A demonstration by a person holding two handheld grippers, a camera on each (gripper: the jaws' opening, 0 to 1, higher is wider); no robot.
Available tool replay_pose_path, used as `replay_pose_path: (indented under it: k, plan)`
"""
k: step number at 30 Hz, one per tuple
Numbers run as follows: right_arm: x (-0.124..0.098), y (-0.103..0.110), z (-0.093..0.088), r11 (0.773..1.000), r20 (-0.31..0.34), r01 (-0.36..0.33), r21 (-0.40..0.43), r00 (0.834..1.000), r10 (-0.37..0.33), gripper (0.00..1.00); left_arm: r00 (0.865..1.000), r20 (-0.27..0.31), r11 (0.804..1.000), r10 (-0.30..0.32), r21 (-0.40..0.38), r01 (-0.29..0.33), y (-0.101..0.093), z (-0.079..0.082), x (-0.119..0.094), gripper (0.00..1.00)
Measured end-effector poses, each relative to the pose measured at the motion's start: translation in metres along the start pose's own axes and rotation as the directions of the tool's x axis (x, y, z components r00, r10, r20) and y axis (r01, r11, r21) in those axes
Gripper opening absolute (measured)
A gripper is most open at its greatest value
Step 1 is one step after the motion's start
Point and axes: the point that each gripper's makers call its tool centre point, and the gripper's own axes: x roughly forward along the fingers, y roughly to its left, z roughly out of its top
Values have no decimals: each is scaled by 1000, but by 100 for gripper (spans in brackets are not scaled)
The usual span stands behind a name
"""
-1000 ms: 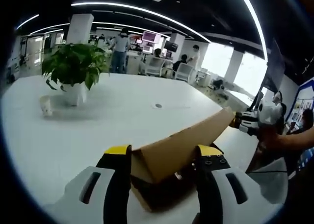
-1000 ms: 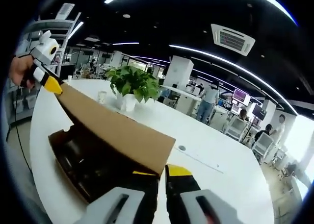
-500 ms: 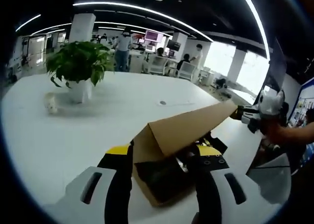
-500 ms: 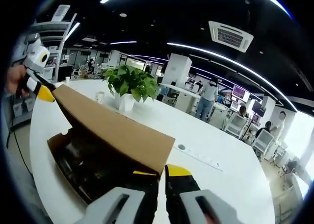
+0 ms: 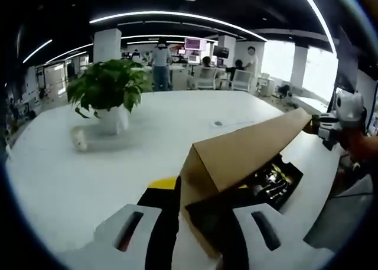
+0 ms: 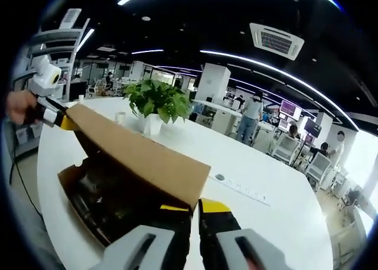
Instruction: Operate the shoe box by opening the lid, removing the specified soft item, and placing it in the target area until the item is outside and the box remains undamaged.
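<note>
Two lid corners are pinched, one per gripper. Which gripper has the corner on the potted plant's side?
The left gripper: its lid corner lies toward the potted plant; the right gripper pinches the opposite corner.

lid (image 6: 139, 158): matt brown cardboard, smooth, between the jaws
table (image 5: 159, 128): white, smooth, faint sheen, beyond the jaws
box contents (image 5: 271, 178): dark, glossy

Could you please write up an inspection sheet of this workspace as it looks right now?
Surface: white table, wide and round-edged.
Job's things: cardboard shoe box with its lid raised at a slant; dark contents inside, not identifiable.
Clutter: potted plant; small cup beside it.
Grippers: left gripper shut on one lid corner; right gripper shut on the other.
Cables: a thin dark cable off the table's edge.
Surroundings: open office with desks, chairs, screens, ceiling light strips and people.
</note>
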Motion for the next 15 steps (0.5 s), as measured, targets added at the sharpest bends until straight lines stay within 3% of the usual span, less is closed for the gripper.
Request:
replay_pose_path:
  k: [6,15]
  plan:
    - [-2,1,5,1000,6,5,7,1000,-5,0,1000,11,1000,-1,-25,1,11,6,5,15]
    - [-10,6,5,999,-1,2,32,1000,-2,0,1000,2,1000,2,7,-3,16,12,12,12]
